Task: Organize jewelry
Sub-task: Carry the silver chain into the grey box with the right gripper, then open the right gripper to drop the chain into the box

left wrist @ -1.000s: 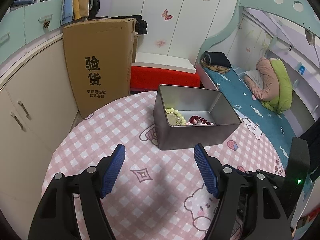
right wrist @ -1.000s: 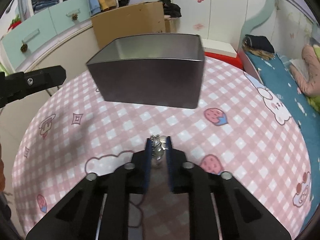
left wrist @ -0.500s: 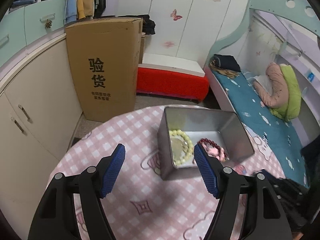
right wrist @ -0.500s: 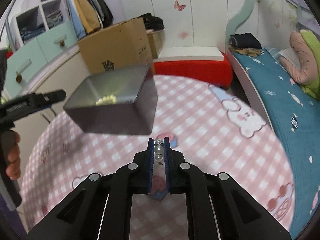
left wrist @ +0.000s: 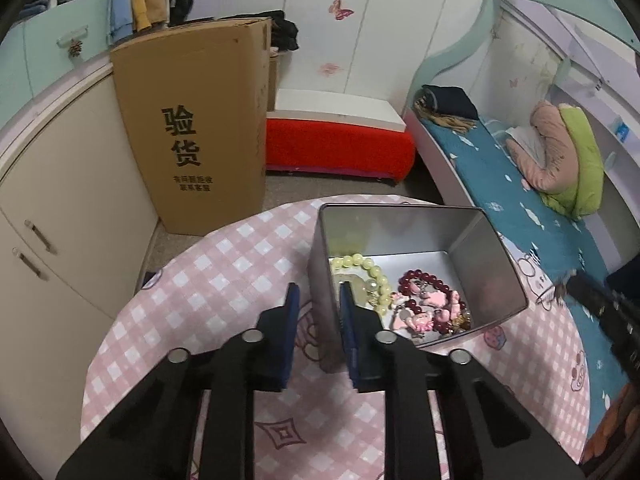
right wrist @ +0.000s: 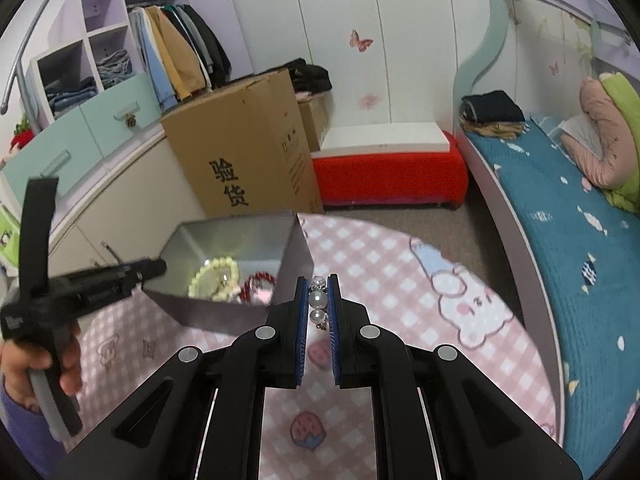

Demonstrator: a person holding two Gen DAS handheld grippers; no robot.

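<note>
A grey metal tin (left wrist: 486, 264) stands on the round pink checked table (left wrist: 224, 272). It holds a pale green bead bracelet (left wrist: 366, 276), a dark red bead bracelet (left wrist: 424, 282) and pink trinkets (left wrist: 424, 316). My left gripper (left wrist: 318, 308) is shut on the tin's near left wall, one finger inside, one outside. The tin also shows in the right wrist view (right wrist: 256, 240), tilted, with the left gripper on its left wall. My right gripper (right wrist: 318, 300) is shut on a pearl piece (right wrist: 319, 300), just right of the tin's near corner.
A tall cardboard box (left wrist: 200, 136) stands on the floor behind the table, beside cream cupboards (left wrist: 60, 208). A red bench (left wrist: 340, 148) is at the back and a bed with a teal sheet (left wrist: 528, 208) runs along the right.
My left gripper has moved in from open and closed on the tin's left wall. My right gripper has lifted the pearl piece and carried it up beside the tin.
</note>
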